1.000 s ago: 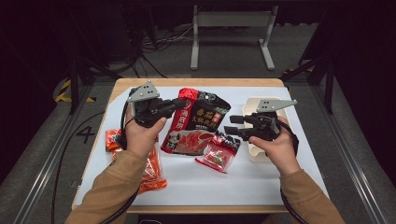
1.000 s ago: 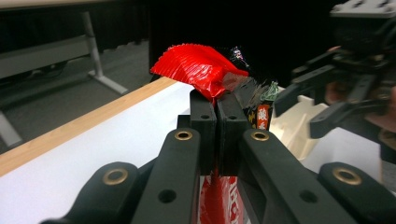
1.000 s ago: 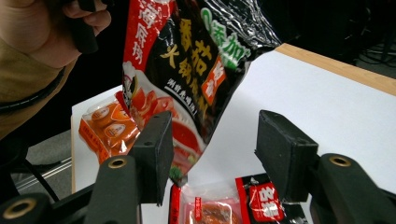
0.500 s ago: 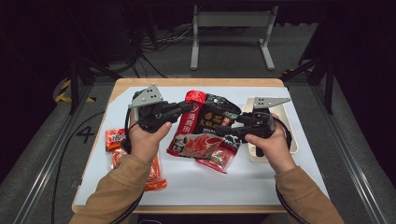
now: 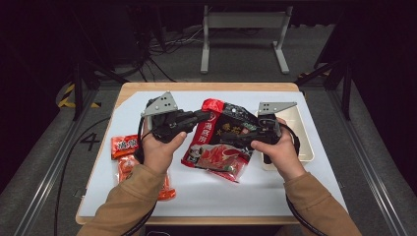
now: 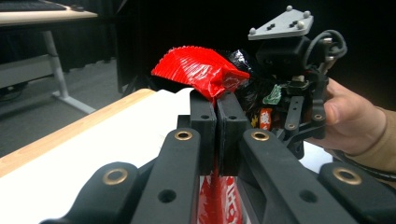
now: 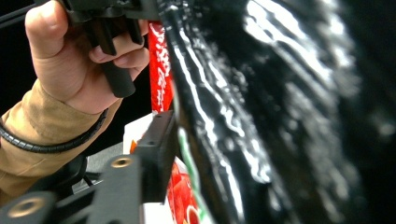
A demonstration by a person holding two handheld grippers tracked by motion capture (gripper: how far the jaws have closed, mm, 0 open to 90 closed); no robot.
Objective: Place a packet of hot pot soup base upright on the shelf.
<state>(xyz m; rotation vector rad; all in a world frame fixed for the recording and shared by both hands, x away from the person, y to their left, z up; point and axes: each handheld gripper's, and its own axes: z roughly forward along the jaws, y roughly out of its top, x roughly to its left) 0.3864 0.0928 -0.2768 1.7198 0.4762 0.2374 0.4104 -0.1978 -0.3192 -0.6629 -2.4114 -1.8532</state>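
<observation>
The left gripper [image 6: 216,122] has its two black jaws pressed together on the red crimped top edge of the large glossy red-and-black food pouch [image 5: 223,140], with the film pinched flat between the pads. The right gripper [image 5: 250,132] sits at the pouch's opposite, black side; its jaws have just been closing, and in the right gripper view one black pad [image 7: 156,154] lies against the shiny film. The other pad is hidden behind the pouch, so I cannot tell whether that grip is firm yet.

The pouch is lifted off the white tabletop [image 5: 275,189] and hangs tilted between the two grippers, over the middle of the table, its lower corner close to the surface.

Judging from this, the step in hand is taking a two-handed hold on the pouch, probably to carry it or pull it open. The next move calls for the right jaws to finish clamping before any pull, with the left holding steady.

Farther out, small orange-red sachets [image 5: 127,147] lie at the left, and a shallow cream rectangular tray [image 5: 306,142] stands at the right.
</observation>
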